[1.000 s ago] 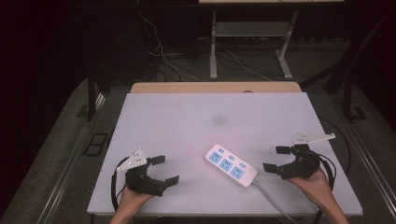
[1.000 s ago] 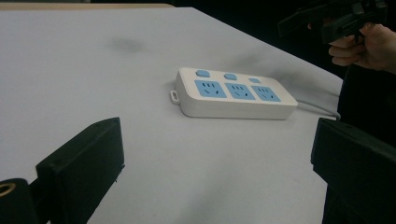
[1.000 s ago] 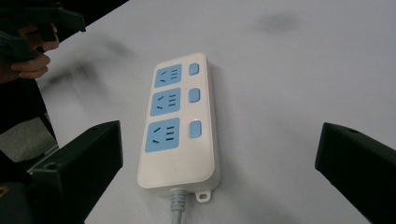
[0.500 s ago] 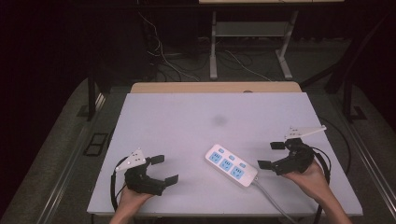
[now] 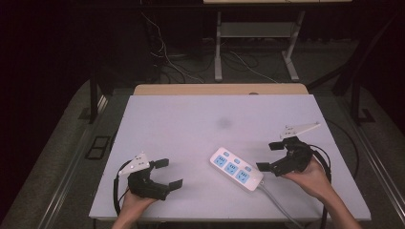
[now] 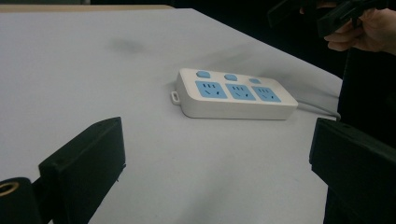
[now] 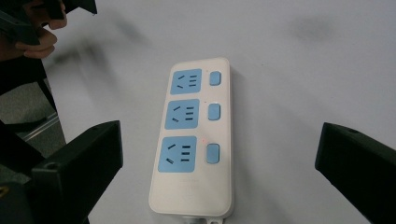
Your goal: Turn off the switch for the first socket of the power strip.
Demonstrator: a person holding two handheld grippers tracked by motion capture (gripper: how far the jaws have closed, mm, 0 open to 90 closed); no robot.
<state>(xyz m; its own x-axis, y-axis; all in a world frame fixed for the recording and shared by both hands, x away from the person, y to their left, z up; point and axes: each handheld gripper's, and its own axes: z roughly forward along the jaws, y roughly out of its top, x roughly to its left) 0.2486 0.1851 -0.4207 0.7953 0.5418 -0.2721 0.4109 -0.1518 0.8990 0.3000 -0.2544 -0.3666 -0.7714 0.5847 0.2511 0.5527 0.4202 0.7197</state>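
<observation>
A white power strip (image 5: pixel 236 168) with three blue sockets and three blue switches lies flat on the table, right of centre, its cable (image 5: pixel 279 205) running off the near edge. It also appears as the power strip (image 6: pixel 236 93) and the power strip (image 7: pixel 194 135) in the gripper views. My right gripper (image 5: pixel 269 156) hovers just right of the strip, open, nothing between its jaws. My left gripper (image 5: pixel 169 173) rests near the front left of the table, open and empty, pointing toward the strip.
The white table top (image 5: pixel 200 124) has a faint dark smudge (image 5: pixel 223 123) near its middle. A wooden edge (image 5: pixel 219 89) runs along the far side. Cables and metal legs (image 5: pixel 218 47) sit on the dark floor beyond.
My right gripper has risen and moved left toward the power strip's near end. The left gripper has stayed in place.
</observation>
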